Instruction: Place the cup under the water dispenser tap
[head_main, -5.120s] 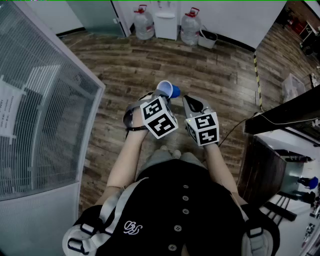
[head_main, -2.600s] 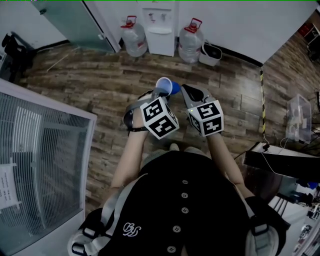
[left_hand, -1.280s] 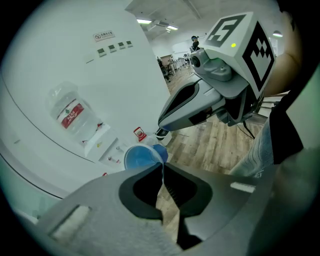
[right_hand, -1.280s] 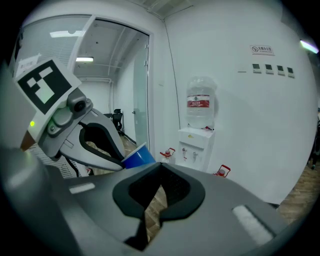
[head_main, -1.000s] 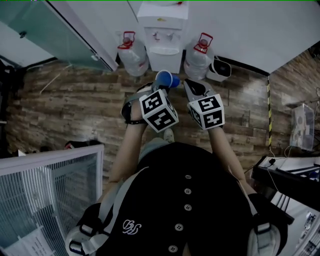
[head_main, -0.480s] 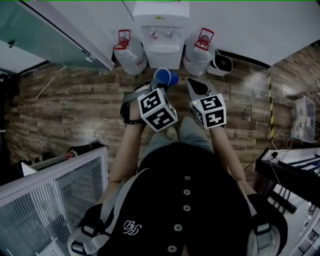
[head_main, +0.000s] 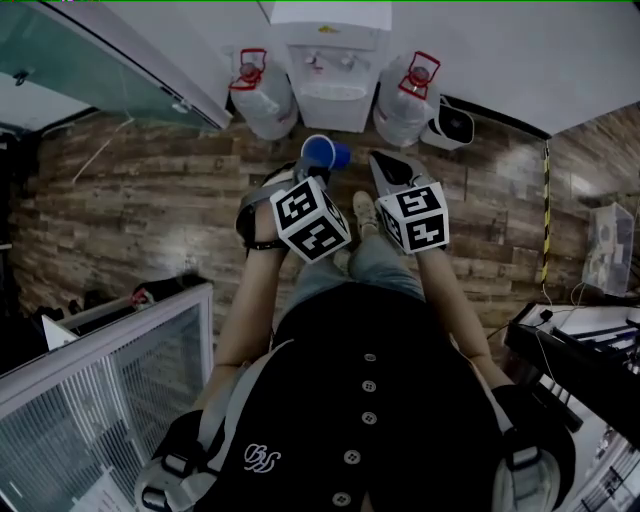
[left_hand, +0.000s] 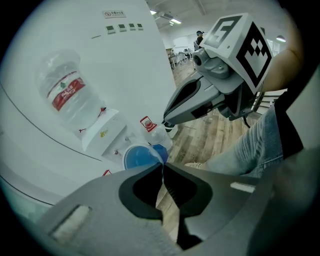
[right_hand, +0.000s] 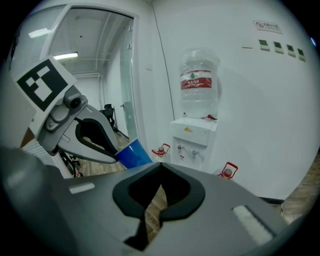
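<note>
My left gripper (head_main: 312, 172) is shut on the rim of a blue cup (head_main: 322, 153) and holds it in the air, mouth tilted towards me. In the left gripper view the rim of the cup (left_hand: 142, 156) is pinched between the jaw tips of the left gripper (left_hand: 162, 166). The white water dispenser (head_main: 335, 75) stands against the wall just beyond the cup, its two taps (right_hand: 187, 150) facing me. Beside the cup my right gripper (head_main: 385, 165) is shut and holds nothing. In the right gripper view its jaws (right_hand: 160, 165) meet, and the cup (right_hand: 134, 154) shows at left.
Two spare water bottles (head_main: 262, 95) (head_main: 410, 100) stand on the wooden floor either side of the dispenser, with a white bin (head_main: 455, 125) further right. A glass partition (head_main: 80, 60) runs at upper left. A mesh cage (head_main: 90, 400) is at lower left, a desk (head_main: 590, 350) at right.
The person has walked across the room up to the dispenser, which has come from far off to just beyond the grippers. Both grippers have sunk a little, and the cup has stayed in the left one.
</note>
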